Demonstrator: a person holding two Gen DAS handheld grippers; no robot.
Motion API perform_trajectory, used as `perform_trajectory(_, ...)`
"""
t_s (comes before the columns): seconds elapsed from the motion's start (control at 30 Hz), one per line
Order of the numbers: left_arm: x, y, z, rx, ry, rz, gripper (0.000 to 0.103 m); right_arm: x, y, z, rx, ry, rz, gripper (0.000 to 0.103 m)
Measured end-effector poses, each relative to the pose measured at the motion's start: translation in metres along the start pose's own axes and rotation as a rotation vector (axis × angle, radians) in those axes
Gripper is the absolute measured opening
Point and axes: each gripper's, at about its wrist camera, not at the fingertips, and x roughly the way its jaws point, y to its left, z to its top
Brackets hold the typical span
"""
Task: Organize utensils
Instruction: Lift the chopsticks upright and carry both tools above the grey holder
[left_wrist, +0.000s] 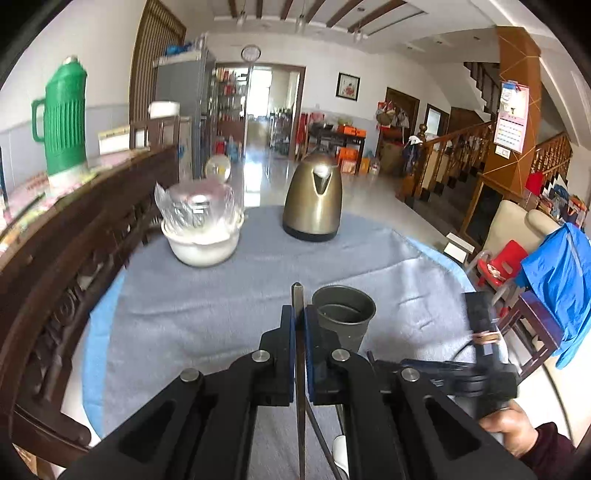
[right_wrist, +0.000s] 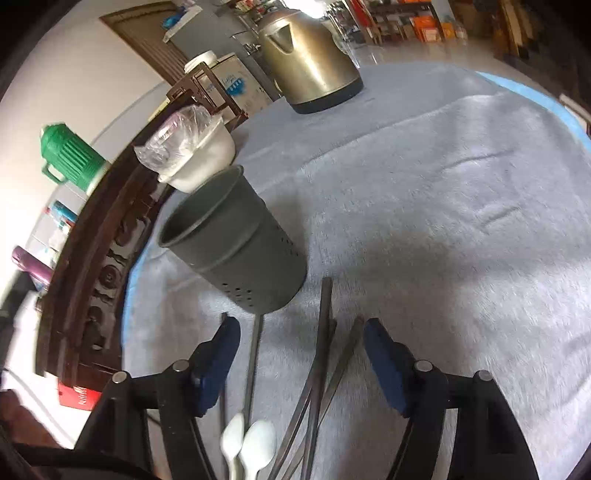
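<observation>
My left gripper (left_wrist: 298, 314) is shut on a dark metal chopstick (left_wrist: 297, 295) that stands up between its blue pads, just left of a dark grey perforated utensil holder (left_wrist: 343, 315) on the grey cloth. In the right wrist view the same holder (right_wrist: 236, 240) stands upright ahead of my right gripper (right_wrist: 301, 332), which is open and empty. Several dark chopsticks (right_wrist: 321, 354) and two white spoons (right_wrist: 251, 446) lie on the cloth between and below its fingers. The right gripper (left_wrist: 480, 332) also shows in the left wrist view.
A brass-coloured electric kettle (left_wrist: 313, 199) and a white bowl holding plastic-wrapped items (left_wrist: 202, 236) stand at the back of the round table (left_wrist: 177, 317). A dark carved wooden bench (left_wrist: 66, 258) runs along the left, with a green thermos (left_wrist: 64, 114) behind it.
</observation>
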Motion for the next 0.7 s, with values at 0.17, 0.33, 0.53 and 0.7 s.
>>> perform_trajectory(0.17,-0.004,0.002,-0.003,0.004,-0.016,0.000,0.005,0.032,0.007,-0.004,-0.061,0.073,-0.109,0.029)
perform_trajectory(0.33,-0.007,0.010,0.000,-0.017,-0.012,-0.016,0.005,0.031,0.008,-0.005,-0.079,0.085,-0.160,0.009)
perform_trajectory(0.53,-0.016,0.017,0.011,-0.039,-0.038,-0.025,0.005,-0.013,-0.001,-0.003,-0.038,0.014,-0.092,0.007)
perform_trajectory(0.7,-0.031,0.016,0.026,-0.036,-0.091,-0.027,0.005,-0.067,0.002,0.002,-0.020,-0.123,-0.032,0.007)
